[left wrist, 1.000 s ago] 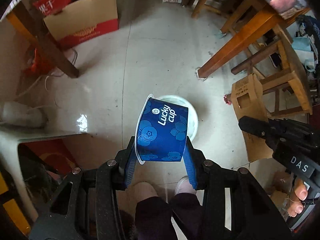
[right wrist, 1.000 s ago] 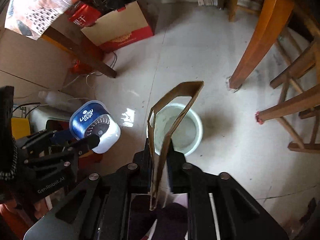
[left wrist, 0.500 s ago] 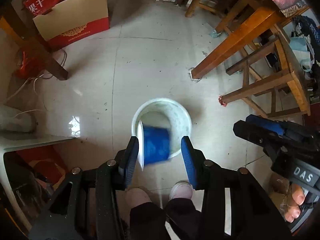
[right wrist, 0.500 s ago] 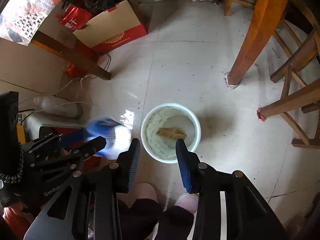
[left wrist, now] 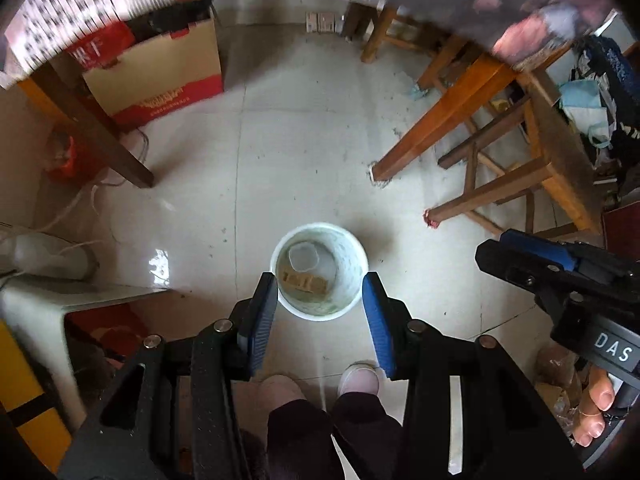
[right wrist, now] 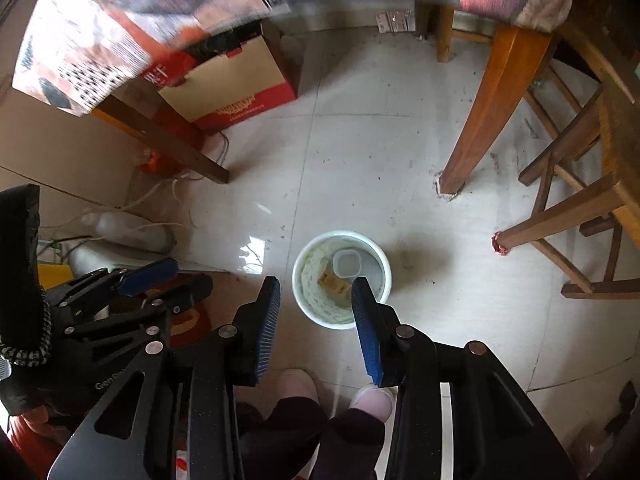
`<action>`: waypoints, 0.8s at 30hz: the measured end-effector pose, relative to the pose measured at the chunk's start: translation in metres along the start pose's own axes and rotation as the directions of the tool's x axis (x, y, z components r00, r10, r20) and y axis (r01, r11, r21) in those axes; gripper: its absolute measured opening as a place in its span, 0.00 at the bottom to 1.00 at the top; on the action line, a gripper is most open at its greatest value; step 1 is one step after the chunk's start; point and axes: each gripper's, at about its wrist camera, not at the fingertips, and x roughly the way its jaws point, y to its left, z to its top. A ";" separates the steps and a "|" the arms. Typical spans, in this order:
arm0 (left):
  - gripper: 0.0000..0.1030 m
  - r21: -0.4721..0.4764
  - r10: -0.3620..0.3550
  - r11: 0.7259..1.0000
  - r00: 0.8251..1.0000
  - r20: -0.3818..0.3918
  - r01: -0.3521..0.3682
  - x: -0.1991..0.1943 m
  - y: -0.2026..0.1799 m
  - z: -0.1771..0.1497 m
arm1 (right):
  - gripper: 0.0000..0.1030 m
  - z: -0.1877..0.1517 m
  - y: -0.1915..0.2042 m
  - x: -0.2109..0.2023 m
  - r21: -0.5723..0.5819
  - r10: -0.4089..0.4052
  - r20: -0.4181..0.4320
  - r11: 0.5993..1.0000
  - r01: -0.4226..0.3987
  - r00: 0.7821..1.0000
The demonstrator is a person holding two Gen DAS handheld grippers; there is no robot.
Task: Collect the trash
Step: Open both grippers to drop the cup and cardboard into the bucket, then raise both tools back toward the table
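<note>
A white trash bucket (left wrist: pixel 352 280) stands on the tiled floor; it also shows in the right wrist view (right wrist: pixel 308 308). Inside lie a brown cardboard piece (left wrist: pixel 305 283) (right wrist: pixel 334 285) and the cup, seen as a pale round opening (left wrist: pixel 303 257) (right wrist: pixel 347 263). My left gripper (left wrist: pixel 319 306) is open and empty, held above the bucket. My right gripper (right wrist: pixel 316 312) is open and empty, also above the bucket. The right gripper shows at the right edge of the left wrist view (left wrist: pixel 560 268); the left gripper shows at the left of the right wrist view (right wrist: pixel 132 292).
A red and tan cardboard box (left wrist: pixel 160 80) sits at the back left beside a table leg (left wrist: pixel 100 136). Wooden table and stool legs (left wrist: pixel 440 132) stand on the right. A white stool (left wrist: pixel 44 312) and cables (left wrist: pixel 72 208) lie left. The person's feet (left wrist: pixel 320 384) are below.
Both grippers opened and dropped their loads: the blue cup and the cardboard piece fell into the bucket. Both grippers have risen higher above the floor.
</note>
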 end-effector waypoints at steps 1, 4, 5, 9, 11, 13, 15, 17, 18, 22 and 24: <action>0.42 0.002 0.002 1.000 1.000 0.011 -0.002 -0.010 -0.001 0.003 | 0.33 0.002 0.005 -0.012 -0.001 0.000 0.008 1.000 0.000 1.000; 0.42 0.009 0.009 1.000 0.998 0.068 -0.010 -0.059 -0.005 0.012 | 0.33 0.008 0.017 -0.042 -0.008 0.003 0.033 1.000 -0.003 0.999; 0.42 0.011 0.011 1.000 0.997 0.082 -0.012 -0.072 -0.006 0.015 | 0.33 0.010 0.020 -0.051 -0.011 0.004 0.040 1.000 -0.003 0.999; 0.42 0.015 0.017 1.000 0.988 0.154 -0.019 -0.138 -0.013 0.026 | 0.33 0.018 0.041 -0.098 -0.028 0.009 0.078 1.000 -0.007 0.997; 0.42 0.013 0.015 1.000 0.980 0.199 -0.018 -0.175 -0.017 0.031 | 0.33 0.022 0.053 -0.123 -0.037 0.013 0.102 0.999 -0.009 0.995; 0.42 0.014 0.012 1.000 0.972 0.236 -0.015 -0.205 -0.021 0.034 | 0.33 0.027 0.068 -0.154 -0.053 0.017 0.135 0.999 -0.010 0.991; 0.42 0.017 0.012 1.000 0.960 0.281 -0.017 -0.240 -0.024 0.036 | 0.33 0.030 0.080 -0.181 -0.069 0.017 0.168 0.998 -0.005 0.986; 0.42 0.023 0.008 1.000 0.948 0.319 -0.016 -0.270 -0.025 0.039 | 0.33 0.033 0.093 -0.208 -0.083 0.018 0.205 0.997 -0.001 0.978; 0.42 0.026 0.006 1.000 0.941 0.339 -0.016 -0.287 -0.028 0.041 | 0.33 0.034 0.097 -0.221 -0.089 0.018 0.223 0.996 0.002 0.975; 0.42 0.037 -0.010 0.999 0.910 0.415 -0.006 -0.345 -0.032 0.043 | 0.33 0.036 0.118 -0.276 -0.098 0.019 0.297 0.995 0.011 0.955; 0.42 0.045 -0.021 0.999 0.892 0.452 0.001 -0.372 -0.034 0.044 | 0.33 0.036 0.125 -0.296 -0.100 0.017 0.331 0.995 0.017 0.943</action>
